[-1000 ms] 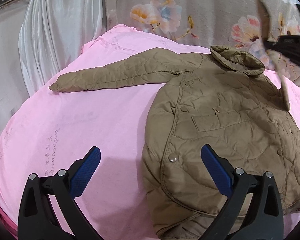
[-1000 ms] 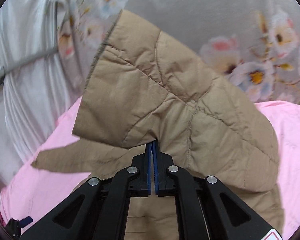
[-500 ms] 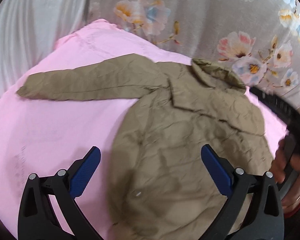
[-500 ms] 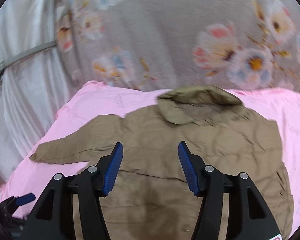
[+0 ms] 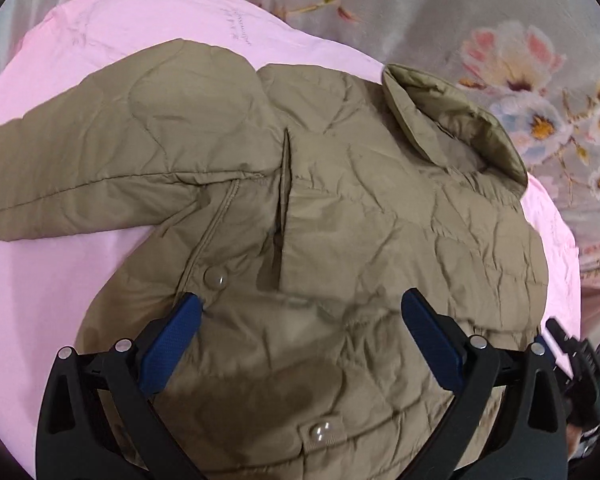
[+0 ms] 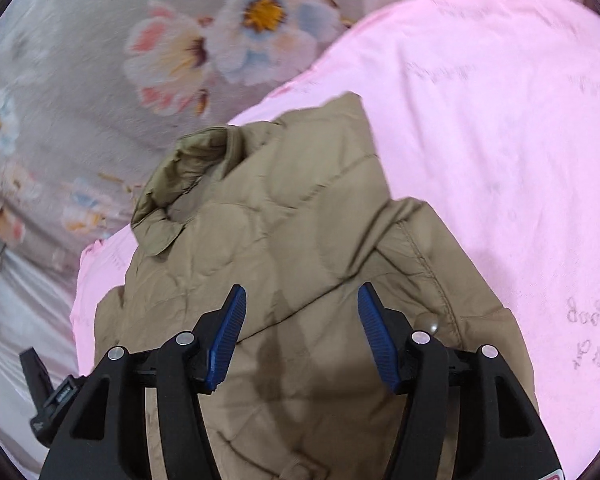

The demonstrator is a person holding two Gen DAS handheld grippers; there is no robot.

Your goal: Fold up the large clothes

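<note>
A tan quilted jacket lies front up on the pink sheet, its collar toward the floral cloth. One sleeve stretches out to the left. The other sleeve lies folded across the chest. My left gripper hovers wide over the snap placket, its jaws closing, with no cloth pinched between the pads. In the right wrist view my right gripper stands open just above the folded sleeve and holds nothing. The collar sits up and left of it.
Grey floral fabric rises behind the bed, and pale drapery hangs at one side. Bare pink sheet spreads beyond the jacket. Each gripper shows at the edge of the other's view: the right, the left.
My right gripper opened and let go of the sleeve, which now lies folded over the jacket's chest. Both grippers moved in low over the jacket, and the right one rolled.
</note>
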